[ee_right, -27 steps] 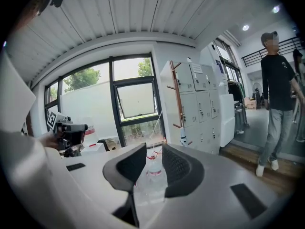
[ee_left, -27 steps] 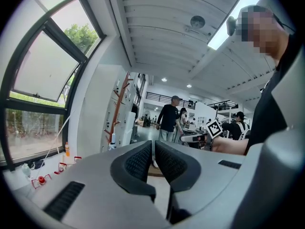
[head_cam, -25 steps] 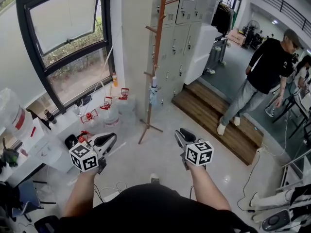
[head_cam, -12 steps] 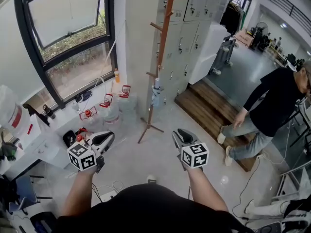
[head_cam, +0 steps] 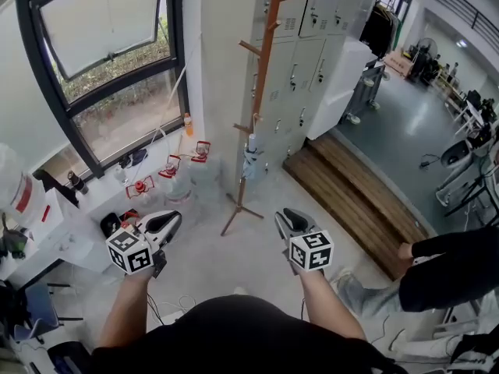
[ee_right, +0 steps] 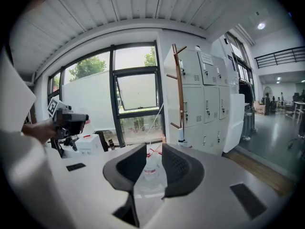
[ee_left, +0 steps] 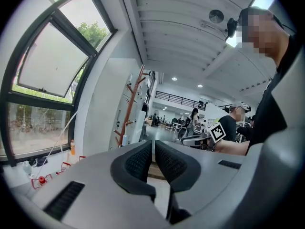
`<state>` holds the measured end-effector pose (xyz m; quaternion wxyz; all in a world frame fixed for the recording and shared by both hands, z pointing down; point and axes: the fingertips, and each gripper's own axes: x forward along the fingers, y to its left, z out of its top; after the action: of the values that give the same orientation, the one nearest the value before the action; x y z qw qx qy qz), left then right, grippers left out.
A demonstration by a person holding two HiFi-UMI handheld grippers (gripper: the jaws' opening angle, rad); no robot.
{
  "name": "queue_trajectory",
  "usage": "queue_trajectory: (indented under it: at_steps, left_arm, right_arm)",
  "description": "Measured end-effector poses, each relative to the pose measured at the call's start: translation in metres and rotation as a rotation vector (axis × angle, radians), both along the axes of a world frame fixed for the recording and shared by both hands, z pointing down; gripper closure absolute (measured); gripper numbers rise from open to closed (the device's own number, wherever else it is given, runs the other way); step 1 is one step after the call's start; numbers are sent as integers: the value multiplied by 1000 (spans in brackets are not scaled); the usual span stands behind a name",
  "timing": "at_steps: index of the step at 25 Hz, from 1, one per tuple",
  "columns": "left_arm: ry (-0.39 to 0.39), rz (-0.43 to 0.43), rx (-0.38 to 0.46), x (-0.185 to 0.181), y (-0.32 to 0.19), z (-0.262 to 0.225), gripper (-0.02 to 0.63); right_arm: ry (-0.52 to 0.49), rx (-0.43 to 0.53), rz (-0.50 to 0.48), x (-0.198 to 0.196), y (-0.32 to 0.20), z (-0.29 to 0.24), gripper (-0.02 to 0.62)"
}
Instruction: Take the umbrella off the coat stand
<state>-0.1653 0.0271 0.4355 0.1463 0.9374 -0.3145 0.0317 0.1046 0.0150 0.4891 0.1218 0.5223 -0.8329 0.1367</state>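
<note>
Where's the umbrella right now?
In the head view, the folded umbrella hangs low on the wooden coat stand, between the window and the grey lockers.

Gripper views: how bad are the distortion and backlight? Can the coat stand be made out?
Left gripper view: strong fisheye with black corners, window very bright, coat stand small but sharp. Right gripper view: same fisheye, coat stand clear against pale lockers, light fairly even. Head view: sharp and daylit, verticals lean outward.
</note>
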Motion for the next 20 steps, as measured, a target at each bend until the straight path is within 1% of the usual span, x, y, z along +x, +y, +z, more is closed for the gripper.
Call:
queue_trajectory:
  at_steps: [8,16,20]
  left_arm:
    - [-14,-22,-3,33,-35,-2,566]
    - [-29,-58,-5,54,-67,1,569]
    - [-17,-72,7,64,-80,0,569]
  right_arm:
    - [-18,-7,-14,34,-44,4,483]
    - [-29,1,-58,52,-87,10,485]
    - [-19,13,-82,58,-103,7,486]
